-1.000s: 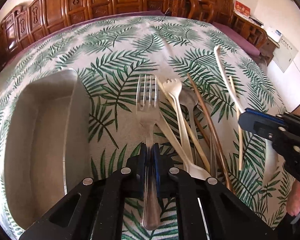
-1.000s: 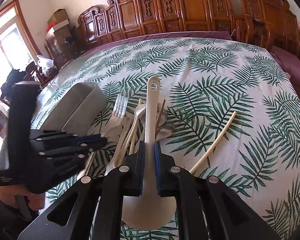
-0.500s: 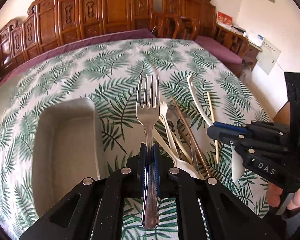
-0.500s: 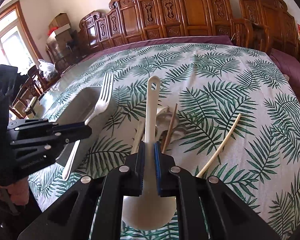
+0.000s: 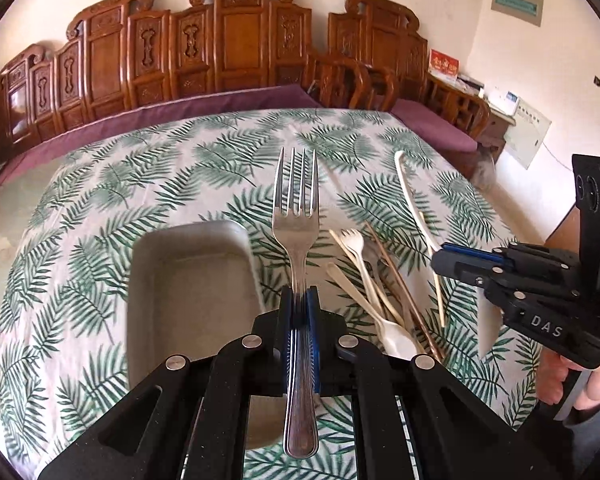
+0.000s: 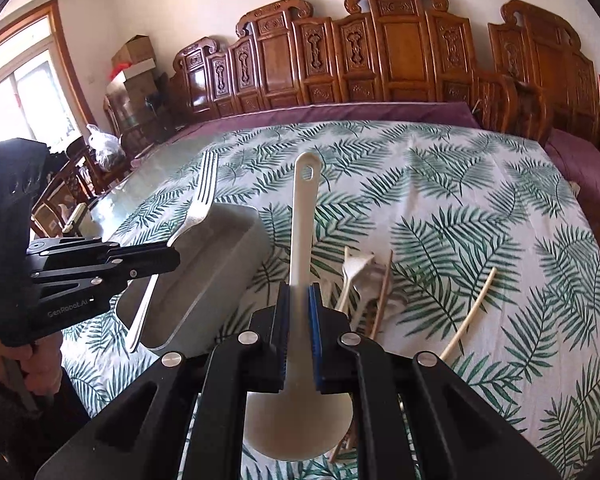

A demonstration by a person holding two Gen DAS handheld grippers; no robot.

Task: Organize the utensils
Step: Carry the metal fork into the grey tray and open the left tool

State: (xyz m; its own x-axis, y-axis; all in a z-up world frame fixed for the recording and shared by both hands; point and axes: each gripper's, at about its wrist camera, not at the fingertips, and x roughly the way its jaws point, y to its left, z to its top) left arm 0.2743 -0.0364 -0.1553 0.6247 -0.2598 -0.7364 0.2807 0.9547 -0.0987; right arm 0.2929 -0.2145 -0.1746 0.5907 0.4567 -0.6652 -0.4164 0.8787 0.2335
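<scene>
Left claw (image 5: 299, 312) clamped tight on metal fork (image 5: 296, 216), tines pointing away, handle end trailing back under claw. Grey tray (image 5: 188, 240) on worktop (image 5: 100, 184) just left of and below it. Right claw (image 6: 299, 312) clamped tight on white rice paddle (image 6: 304, 200), blade behind pads. Loose pile of utensils (image 6: 364, 276) lies on worktop right of it, pale chopstick (image 6: 470, 312) farther right.

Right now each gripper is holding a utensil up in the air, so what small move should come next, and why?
Probably carry the left gripper, shut on the metal fork, over the empty grey tray beside it and lower it in; other utensils still lie loose on the tablecloth.
</scene>
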